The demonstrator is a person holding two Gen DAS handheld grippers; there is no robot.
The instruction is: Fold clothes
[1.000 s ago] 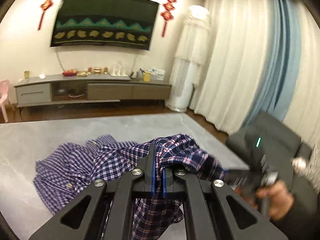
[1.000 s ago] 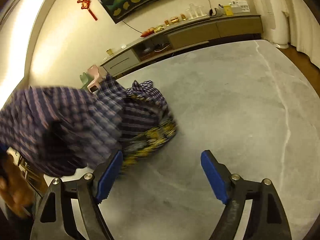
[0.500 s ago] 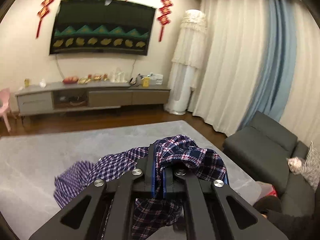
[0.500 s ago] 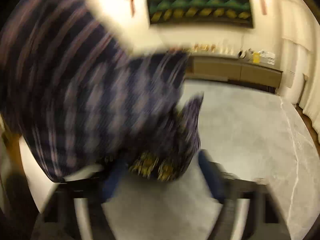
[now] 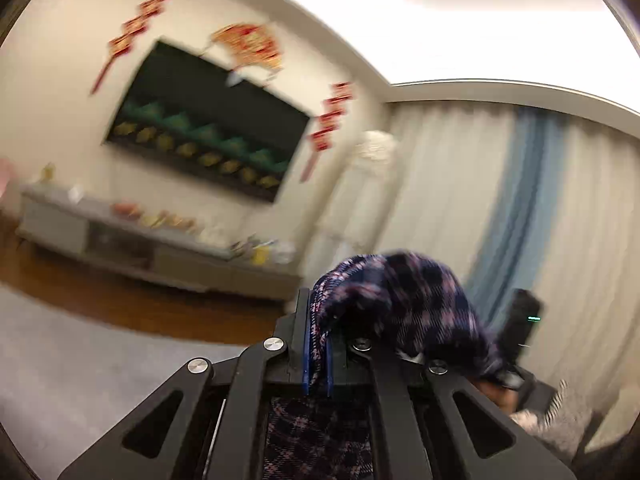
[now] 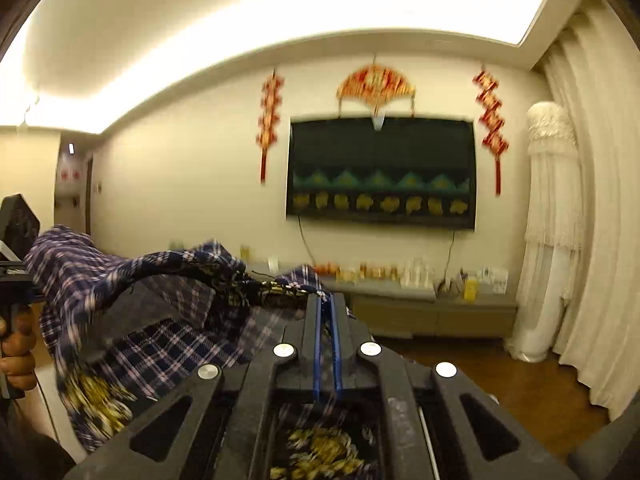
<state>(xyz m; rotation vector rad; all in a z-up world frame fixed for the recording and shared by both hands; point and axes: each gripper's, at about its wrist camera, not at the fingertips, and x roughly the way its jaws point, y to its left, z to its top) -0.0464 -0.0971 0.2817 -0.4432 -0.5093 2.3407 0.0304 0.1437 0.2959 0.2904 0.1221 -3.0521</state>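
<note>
Between both jaws, plaid shirt (image 6: 160,344), lifted

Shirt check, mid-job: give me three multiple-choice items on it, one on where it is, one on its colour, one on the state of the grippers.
1. Where is the shirt?
A. flat on the rug
B. held up in the air between both grippers
C. draped on the TV stand

2. What pattern does the shirt show?
A. plain white
B. red stripes
C. dark blue plaid with light lines

3. How do the grippers stand?
A. both shut on the shirt
B. both open
C. only the left shut

Answers:
1 B, since the cloth spans from the right gripper across to the left hand with the wall behind it.
2 C, since blue checks show in both views, with a yellow-patterned lining.
3 A, since the blue pads of the left gripper pinch fabric, and so do the right one's.
</note>
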